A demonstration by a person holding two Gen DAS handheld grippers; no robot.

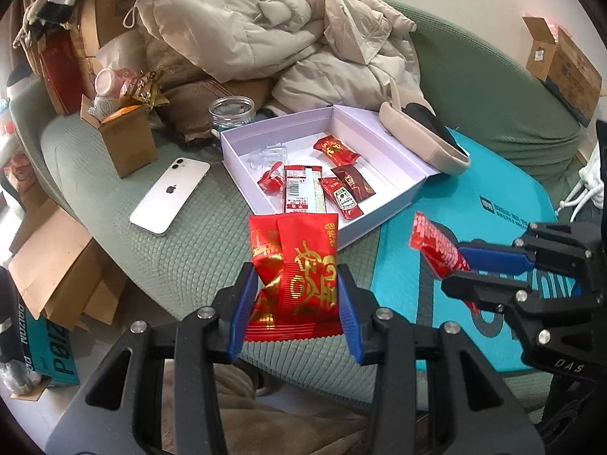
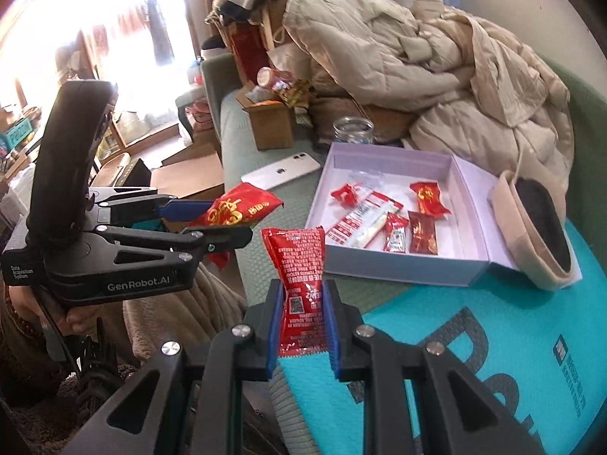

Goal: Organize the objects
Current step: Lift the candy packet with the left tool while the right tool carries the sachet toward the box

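Note:
My left gripper [image 1: 296,303] is shut on a red snack packet with gold lettering [image 1: 296,265], held above the sofa's front edge; in the right wrist view that packet [image 2: 237,210] sticks out of the left gripper [image 2: 224,223]. My right gripper [image 2: 301,326] is shut on a slim red packet with white print [image 2: 299,269], seen from the left wrist view as a red packet [image 1: 436,246] in the right gripper [image 1: 461,263]. Ahead lies an open white box [image 1: 379,140] [image 2: 417,265] holding several small sachets [image 1: 335,148] [image 2: 425,195].
A white phone [image 1: 170,195] [image 2: 282,172] lies left of the box. A glass jar [image 1: 232,112], a small cardboard box [image 1: 129,140] and a beige coat [image 1: 265,26] crowd the back. A beige case [image 1: 421,140] [image 2: 531,235] rests on a teal bag [image 1: 474,208] at the right.

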